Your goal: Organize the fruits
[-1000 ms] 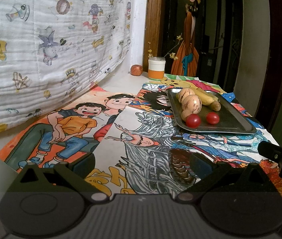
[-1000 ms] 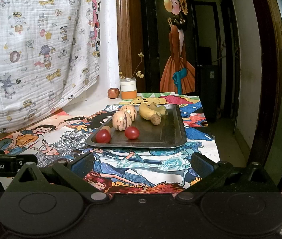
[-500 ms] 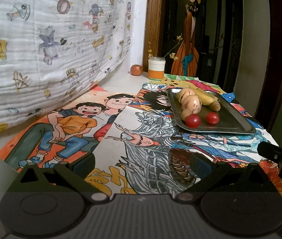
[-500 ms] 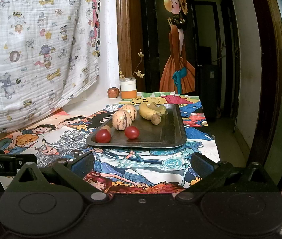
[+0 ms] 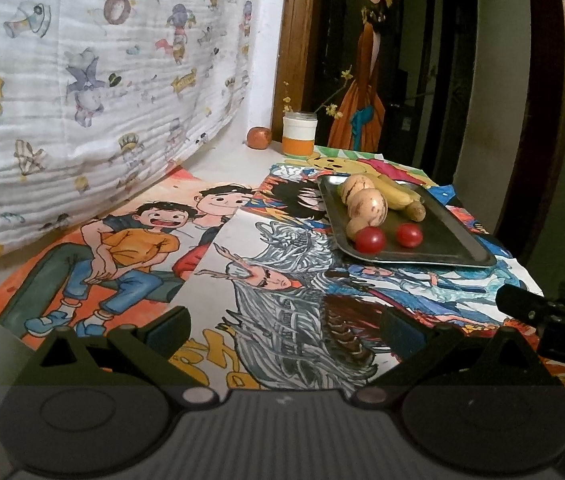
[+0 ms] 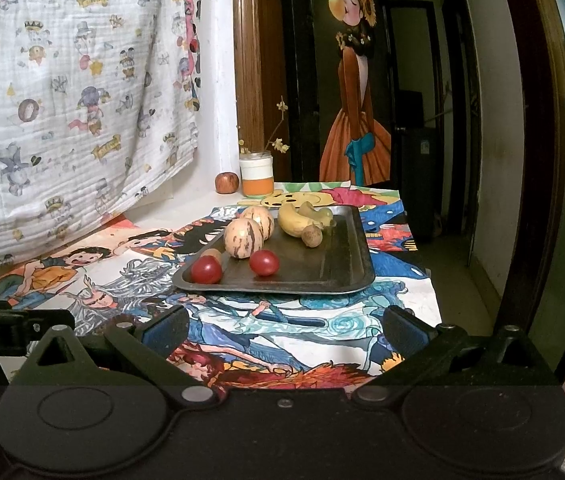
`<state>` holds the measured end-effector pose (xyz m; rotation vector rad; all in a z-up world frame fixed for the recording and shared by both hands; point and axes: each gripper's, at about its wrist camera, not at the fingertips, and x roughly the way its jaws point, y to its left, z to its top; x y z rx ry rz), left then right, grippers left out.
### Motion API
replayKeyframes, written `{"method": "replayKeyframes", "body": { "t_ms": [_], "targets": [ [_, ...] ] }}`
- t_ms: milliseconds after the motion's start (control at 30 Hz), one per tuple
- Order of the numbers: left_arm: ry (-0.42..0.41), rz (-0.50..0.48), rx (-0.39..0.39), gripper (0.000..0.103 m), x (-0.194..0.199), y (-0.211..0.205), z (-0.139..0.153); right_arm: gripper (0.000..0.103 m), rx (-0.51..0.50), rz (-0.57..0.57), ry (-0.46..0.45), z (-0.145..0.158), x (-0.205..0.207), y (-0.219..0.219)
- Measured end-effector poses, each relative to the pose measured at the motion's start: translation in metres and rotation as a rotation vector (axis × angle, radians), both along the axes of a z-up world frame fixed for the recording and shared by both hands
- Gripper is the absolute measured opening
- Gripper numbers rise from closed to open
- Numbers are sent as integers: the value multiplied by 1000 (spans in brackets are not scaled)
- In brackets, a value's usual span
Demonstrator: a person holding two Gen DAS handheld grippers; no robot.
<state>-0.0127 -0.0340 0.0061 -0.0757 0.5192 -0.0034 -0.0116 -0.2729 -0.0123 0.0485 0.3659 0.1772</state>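
Two red cherry tomatoes (image 6: 206, 270) sit nearest on my dark metal tray (image 6: 338, 276); left gripper (image 5: 284, 330) and right gripper (image 6: 284, 330) gape, empty.

The tray (image 6: 346, 256) is dark metal with a dull sheen, smooth along its rim. The two tomatoes (image 6: 264, 263) on it are glossy and smooth; the striped melons (image 6: 242, 237) look matt, and the banana (image 6: 294, 220) has a soft waxy skin. Under them lie flat matt paper posters (image 5: 122, 240) in painted colours. On the far left hangs a crinkled, rough-woven cloth (image 5: 82, 80). The door frame (image 6: 248, 60) is varnished wood. Both grippers (image 5: 284, 326) (image 6: 284, 326) are matt black plastic.
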Motion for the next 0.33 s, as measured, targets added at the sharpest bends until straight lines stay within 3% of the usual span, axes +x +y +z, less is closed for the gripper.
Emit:
{"method": "replayKeyframes", "body": {
  "t_ms": [333],
  "targets": [
    [-4, 1, 1, 103, 0, 0, 1, 103, -1, 0, 2, -2, -1, 0]
  ]
}}
